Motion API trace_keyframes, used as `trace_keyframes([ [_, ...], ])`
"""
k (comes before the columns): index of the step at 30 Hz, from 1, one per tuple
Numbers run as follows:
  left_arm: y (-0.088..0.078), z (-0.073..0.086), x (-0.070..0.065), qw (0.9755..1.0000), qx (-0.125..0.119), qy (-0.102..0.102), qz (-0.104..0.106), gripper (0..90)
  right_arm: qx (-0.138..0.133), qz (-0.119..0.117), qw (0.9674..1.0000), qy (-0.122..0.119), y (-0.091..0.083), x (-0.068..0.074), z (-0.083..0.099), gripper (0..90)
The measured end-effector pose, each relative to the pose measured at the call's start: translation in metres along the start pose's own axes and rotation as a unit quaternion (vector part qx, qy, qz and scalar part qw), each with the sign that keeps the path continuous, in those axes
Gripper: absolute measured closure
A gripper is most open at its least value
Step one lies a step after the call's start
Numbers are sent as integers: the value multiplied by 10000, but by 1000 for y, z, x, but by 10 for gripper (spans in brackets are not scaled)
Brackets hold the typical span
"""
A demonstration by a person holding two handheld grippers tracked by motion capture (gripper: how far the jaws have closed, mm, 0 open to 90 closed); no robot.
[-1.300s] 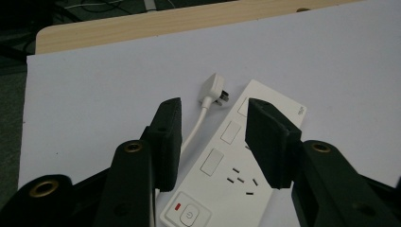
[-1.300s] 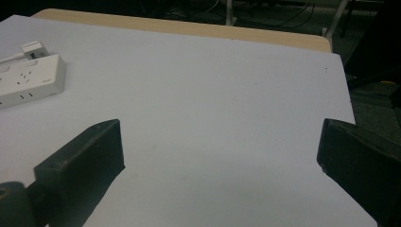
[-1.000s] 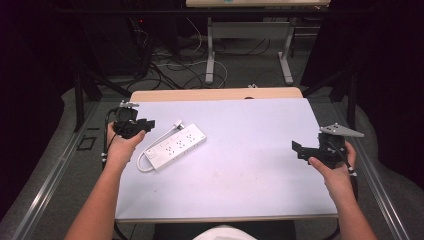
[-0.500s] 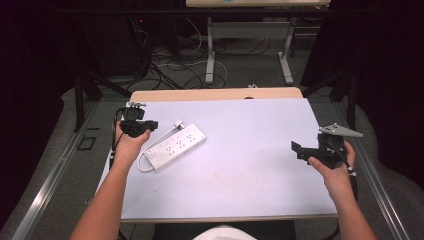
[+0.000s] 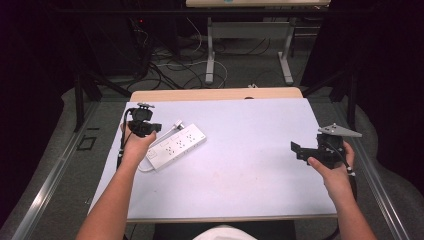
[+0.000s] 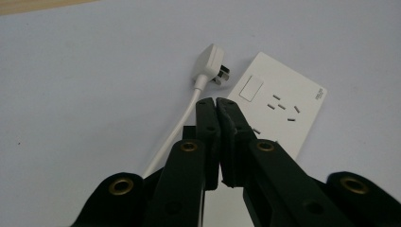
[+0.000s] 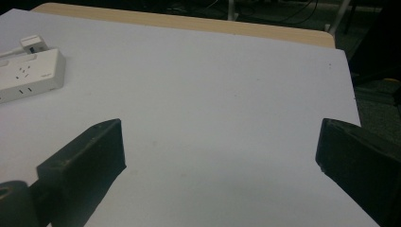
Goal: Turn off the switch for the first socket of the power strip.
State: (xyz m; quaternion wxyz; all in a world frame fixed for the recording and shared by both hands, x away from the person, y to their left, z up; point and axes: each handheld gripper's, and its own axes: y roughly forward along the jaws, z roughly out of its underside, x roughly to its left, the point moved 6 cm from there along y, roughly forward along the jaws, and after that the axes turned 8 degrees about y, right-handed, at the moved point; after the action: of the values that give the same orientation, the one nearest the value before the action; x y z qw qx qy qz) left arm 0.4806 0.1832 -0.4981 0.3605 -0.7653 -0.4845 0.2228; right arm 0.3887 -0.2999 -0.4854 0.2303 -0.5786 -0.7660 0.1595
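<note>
Left claw (image 6: 216,101) clenched empty above one power strip (image 6: 279,111); right claw (image 7: 217,142) released.

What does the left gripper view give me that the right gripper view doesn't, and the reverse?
Left gripper view: the left claw, its jaws shut together with nothing between them, just short of the white power strip's rocker switch, beside the white plug and its white cord.

Right gripper view: the right claw, jaws wide open over bare white table cover, plus the table's wooden far edge.

Both: the strip's plug end, the plug and the white cover.
</note>
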Motion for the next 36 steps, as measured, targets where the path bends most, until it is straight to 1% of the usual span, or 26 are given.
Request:
trace_keyframes([
  [1,1,0,-1,10000,33,-36,32,892,8,8,10000,-2,0,0,0,16],
  [2,3,0,-2,10000,54,-29,37,897,14,14,10000,13,0,0,0,16],
  [3,3,1,-2,9999,138,-7,48,898,-11,23,10000,3,0,0,0,17],
  [4,5,1,-2,9999,112,-13,26,899,-12,25,10000,2,0,-1,0,17],
  [5,6,1,-2,9999,169,27,25,899,-4,27,10000,16,0,0,0,17],
  [7,7,1,-3,9998,178,27,35,899,-4,28,10000,16,0,0,0,17],
  [8,8,2,-4,9997,231,-3,50,899,31,9,10000,44,0,0,1,17],
  [9,9,2,-4,9997,234,38,34,899,34,6,10000,45,0,1,1,17],
  [10,11,2,-6,9995,313,79,64,900,33,5,10000,10,1,0,1,17],
  [11,11,2,-6,9995,313,79,64,900,34,5,10000,11,1,0,1,17],
  [13,14,2,-8,9993,357,15,54,900,42,-1,10000,40,1,1,1,17],
  [14,14,2,-8,9993,357,15,54,900,41,2,10000,42,1,1,1,17],
  [15,16,2,-8,9990,429,67,65,900,34,3,10000,11,1,0,1,17],
  [17,18,2,-8,9990,431,32,61,900,43,0,10000,38,1,1,1,17],
  [18,19,3,-8,9989,458,74,68,900,43,3,10000,39,1,1,1,17],
  [19,21,4,-9,9986,517,54,84,900,46,3,10000,25,1,0,2,18],
  [20,21,4,-9,9986,517,54,84,900,46,11,10000,14,1,0,2,17],
  [21,25,4,-11,9986,526,-11,43,900,53,5,10000,-2,2,0,2,18],
  [22,25,4,-11,9986,526,-11,43,900,34,15,10000,-9,2,0,2,18],
  [23,27,5,-12,9984,566,41,65,900,29,9,10000,37,3,1,2,18],
  [26,29,5,-14,9980,625,0,76,900,28,10,10000,-13,3,1,2,18],
  [27,30,5,-13,9980,621,108,63,900,47,8,10000,-16,3,1,2,18],
  [28,32,6,-15,9977,669,127,54,900,44,7,10000,-20,3,1,2,18],
  [33,36,8,-16,9970,766,105,48,900,27,0,10000,-12,3,1,2,17],
  [34,40,9,-17,9970,771,44,59,900,51,3,10000,-9,3,2,3,18],
  [36,41,10,-17,9968,791,24,60,900,45,-2,10000,-33,3,2,2,18],
])
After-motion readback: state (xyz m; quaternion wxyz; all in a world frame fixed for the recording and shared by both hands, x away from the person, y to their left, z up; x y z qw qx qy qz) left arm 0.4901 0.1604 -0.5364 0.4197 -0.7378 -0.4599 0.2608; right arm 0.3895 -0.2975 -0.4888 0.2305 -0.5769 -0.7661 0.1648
